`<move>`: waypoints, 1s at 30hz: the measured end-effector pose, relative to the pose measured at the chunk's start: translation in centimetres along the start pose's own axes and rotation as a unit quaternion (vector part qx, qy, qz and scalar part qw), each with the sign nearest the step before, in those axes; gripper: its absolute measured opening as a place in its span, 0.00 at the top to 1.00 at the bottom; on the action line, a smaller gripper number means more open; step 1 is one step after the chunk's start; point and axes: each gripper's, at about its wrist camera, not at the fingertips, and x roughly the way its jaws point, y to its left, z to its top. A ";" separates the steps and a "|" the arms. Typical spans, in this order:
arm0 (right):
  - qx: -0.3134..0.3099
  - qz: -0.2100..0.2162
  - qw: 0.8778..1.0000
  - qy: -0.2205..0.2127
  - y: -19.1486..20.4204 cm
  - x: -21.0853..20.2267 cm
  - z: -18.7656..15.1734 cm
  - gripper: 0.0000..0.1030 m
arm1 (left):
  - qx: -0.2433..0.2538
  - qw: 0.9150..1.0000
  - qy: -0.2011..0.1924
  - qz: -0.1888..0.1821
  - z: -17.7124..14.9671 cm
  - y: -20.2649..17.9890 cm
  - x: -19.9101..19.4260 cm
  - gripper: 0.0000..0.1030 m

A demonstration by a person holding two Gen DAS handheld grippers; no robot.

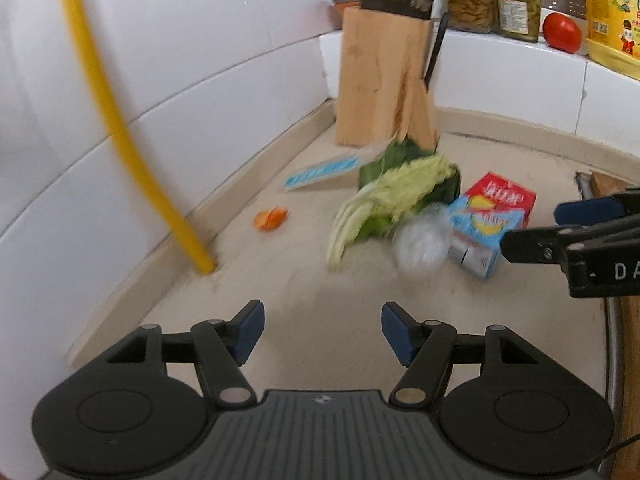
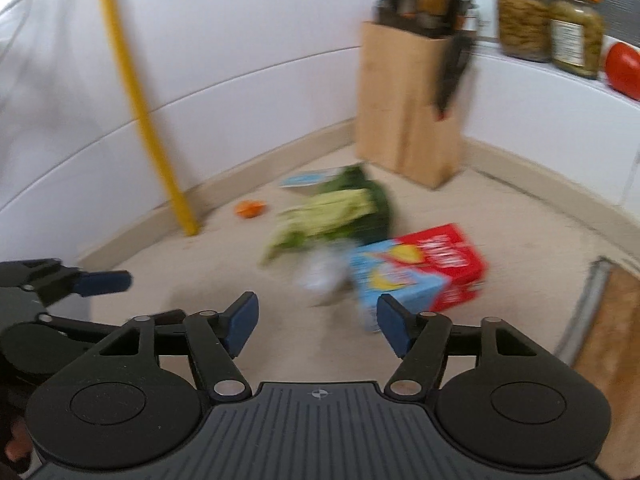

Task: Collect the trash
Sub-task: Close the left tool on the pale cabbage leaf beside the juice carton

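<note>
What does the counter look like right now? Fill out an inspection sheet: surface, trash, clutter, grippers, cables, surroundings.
Surface: pale countertop in a white-tiled corner.
Job's things: leafy vegetable scraps; red and blue carton lying on its side; crumpled clear wrapper against it; orange peel apart; flat blue packet near the knife block.
Clutter: wooden knife block upright in the corner; two jars and a tomato on the ledge.
Grippers: left gripper and right gripper both open, nothing between the fingers, short of the trash.
Cables: yellow hose running down to the counter.
Surroundings: wooden board edge at right.
</note>
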 end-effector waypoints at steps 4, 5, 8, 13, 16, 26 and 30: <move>0.012 -0.016 1.000 -0.001 -2.6 0.4 0.7 0.25 | 0.014 1.000 -0.016 -0.017 2.1 -0.6 1.2 0.42; 0.013 -0.020 1.000 -0.002 -2.9 0.3 0.8 0.25 | 0.021 0.999 -0.023 -0.023 2.5 -0.7 1.6 0.41; 0.015 -0.023 1.000 -0.003 -4.2 0.2 0.9 0.23 | 0.042 0.998 -0.026 -0.045 3.9 -0.5 3.3 0.38; 0.022 -0.024 0.999 0.004 -5.6 0.7 1.0 0.22 | 0.070 0.994 -0.023 -0.080 5.2 0.1 6.3 0.38; 0.027 -0.026 0.999 0.014 -6.1 1.4 1.0 0.22 | 0.091 0.990 -0.016 -0.106 5.8 0.3 8.5 0.38; 0.044 -0.046 0.998 0.030 -7.9 3.0 1.3 0.21 | 0.078 0.978 0.022 -0.194 6.1 0.9 10.8 0.90; 0.039 -0.042 0.998 0.022 -7.7 2.9 1.9 0.27 | 0.052 0.971 0.027 -0.234 5.3 2.7 8.4 0.94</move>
